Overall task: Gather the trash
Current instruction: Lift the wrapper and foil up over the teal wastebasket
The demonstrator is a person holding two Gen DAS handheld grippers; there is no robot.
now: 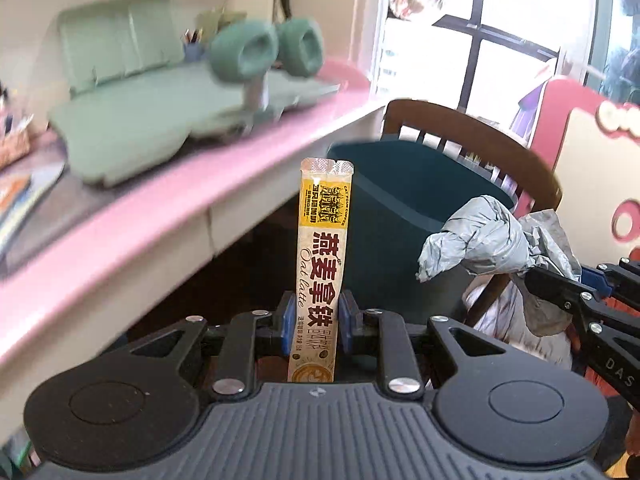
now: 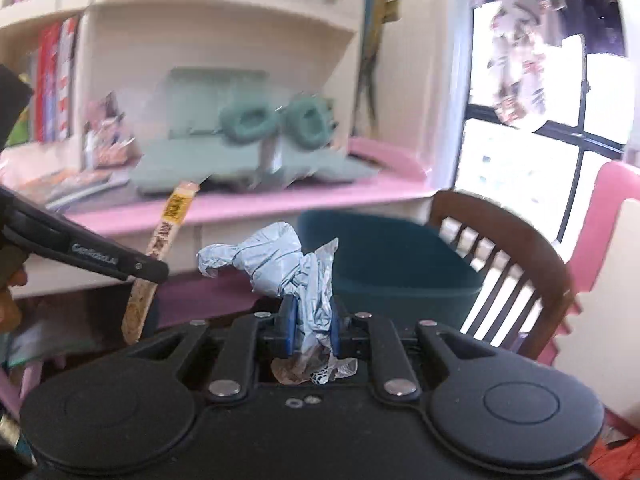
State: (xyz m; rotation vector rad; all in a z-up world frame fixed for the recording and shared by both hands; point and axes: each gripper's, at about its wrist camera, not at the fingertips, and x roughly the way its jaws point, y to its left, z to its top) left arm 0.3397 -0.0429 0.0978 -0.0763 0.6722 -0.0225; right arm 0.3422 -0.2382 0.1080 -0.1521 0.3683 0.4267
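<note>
My left gripper (image 1: 319,318) is shut on a long oat latte sachet (image 1: 322,236), which stands upright between the blue pads. My right gripper (image 2: 313,322) is shut on a crumpled grey plastic bag (image 2: 276,264). A dark teal bin (image 1: 404,216) stands ahead under the desk edge, also the dark teal bin (image 2: 384,256) in the right wrist view. In the left wrist view the grey bag (image 1: 480,236) and right gripper (image 1: 536,276) appear at the right. In the right wrist view the sachet (image 2: 168,224) and left gripper (image 2: 152,270) show at the left.
A pink-edged desk (image 1: 160,216) carries a green case (image 1: 132,80) and green headphones on a stand (image 1: 260,52). A brown wooden chair (image 2: 516,248) stands beside the bin, near a window (image 1: 508,32). Shelves with books (image 2: 52,80) rise behind the desk.
</note>
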